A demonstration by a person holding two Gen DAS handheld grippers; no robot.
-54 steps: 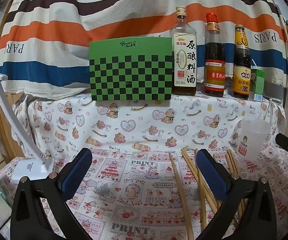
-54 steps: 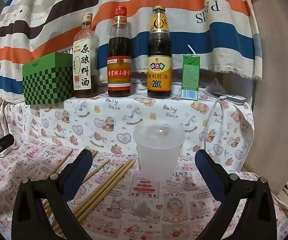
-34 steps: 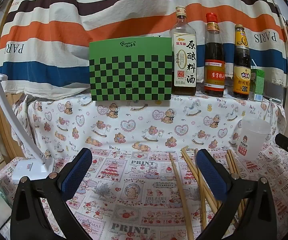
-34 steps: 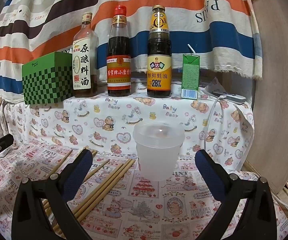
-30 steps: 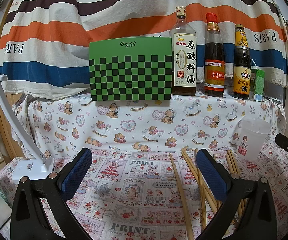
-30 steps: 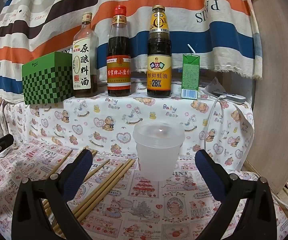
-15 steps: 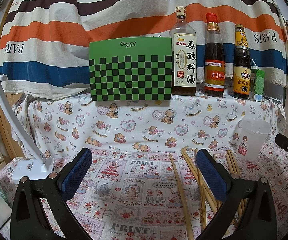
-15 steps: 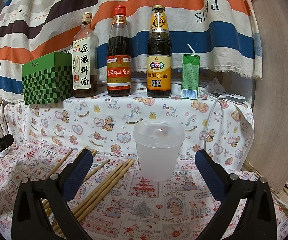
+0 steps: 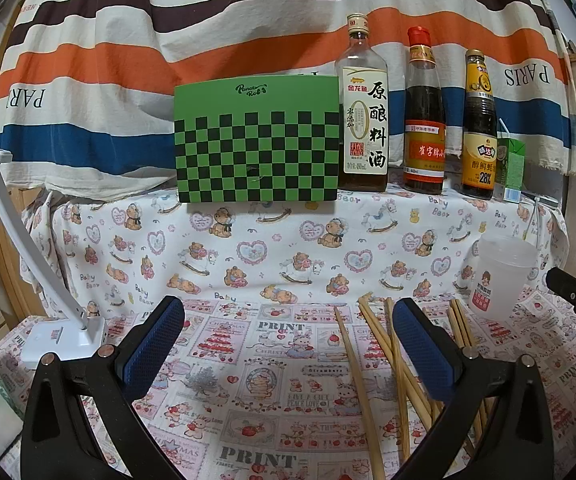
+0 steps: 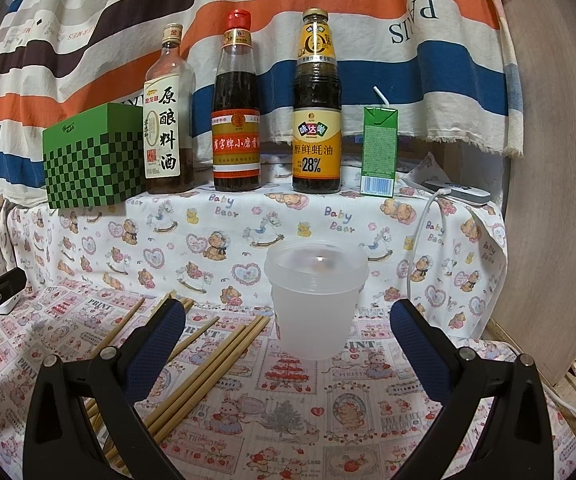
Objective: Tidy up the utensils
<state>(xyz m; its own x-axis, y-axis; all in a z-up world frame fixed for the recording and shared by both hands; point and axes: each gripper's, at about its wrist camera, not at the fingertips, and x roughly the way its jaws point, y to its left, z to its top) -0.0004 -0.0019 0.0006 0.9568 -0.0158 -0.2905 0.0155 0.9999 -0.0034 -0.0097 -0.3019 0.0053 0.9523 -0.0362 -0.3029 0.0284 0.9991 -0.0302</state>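
Reading "28%" on yellow-label bottle (image 10: pixel 317 120); cup (image 10: pixel 315 300) print perhaps mascot; left tongs (image 9: pixel 288 336), right tongs (image 10: pixel 288 336) wide, empty.

In the left wrist view the chopsticks (image 9: pixel 372 364) pass behind the left gripper's right finger (image 9: pixel 424 344) and run off the bottom edge. The drink carton (image 9: pixel 510 170), far right, is partly hidden behind the oyster sauce bottle (image 9: pixel 479 128).

Striped cloth (image 9: pixel 248 40) printed "HERMES" and "PARIS"; clear bottle (image 10: pixel 166 128) labelled "原酿料酒"; yellow-labelled bottle (image 10: pixel 317 120) reading "28%"; bear-print cover (image 10: pixel 248 232) with "Baby Bear"; patchwork cloth (image 9: pixel 256 420) with "PRINT", "CHRISTMAS".
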